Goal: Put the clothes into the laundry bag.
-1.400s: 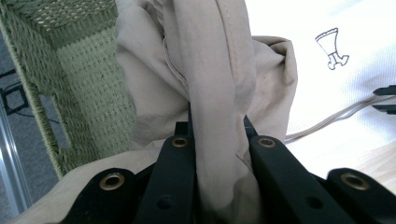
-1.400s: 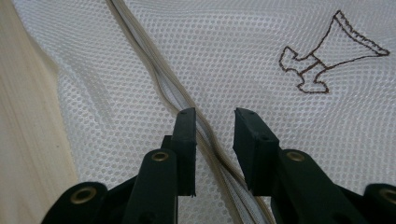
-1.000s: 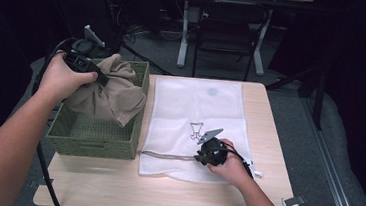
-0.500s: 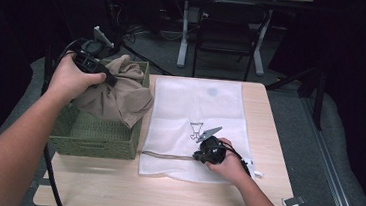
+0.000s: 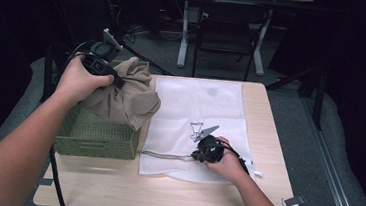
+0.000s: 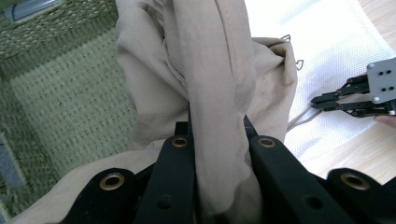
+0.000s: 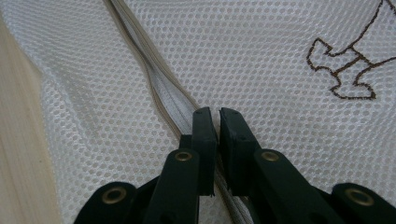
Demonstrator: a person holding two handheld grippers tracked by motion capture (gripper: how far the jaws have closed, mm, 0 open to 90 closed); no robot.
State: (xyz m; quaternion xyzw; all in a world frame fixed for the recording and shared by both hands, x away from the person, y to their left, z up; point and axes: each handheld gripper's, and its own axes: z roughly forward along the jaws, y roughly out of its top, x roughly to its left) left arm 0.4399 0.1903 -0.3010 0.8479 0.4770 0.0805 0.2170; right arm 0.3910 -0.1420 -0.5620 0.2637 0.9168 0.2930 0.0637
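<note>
The left gripper (image 5: 115, 79) clamps a tan garment (image 5: 126, 100) lifted above the green basket (image 5: 95, 138), while the right gripper (image 7: 215, 122), jaws just closed, pinches the white mesh bag's (image 5: 195, 109) zipper edge (image 7: 154, 88) to hold it for loading.

Tan garment (image 5: 123, 98) draped over green basket (image 5: 95, 138), hiding its inside and far rim. Right claw (image 7: 215, 122) tips covered the bag's zipper (image 7: 154, 79); whether mesh was pinched could not be told. Counter (image 5: 162, 196) near edge cut off below.

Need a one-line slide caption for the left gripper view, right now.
Left hand-held gripper shut on tan garment above the green woven basket, white mesh bag beyond.
</note>
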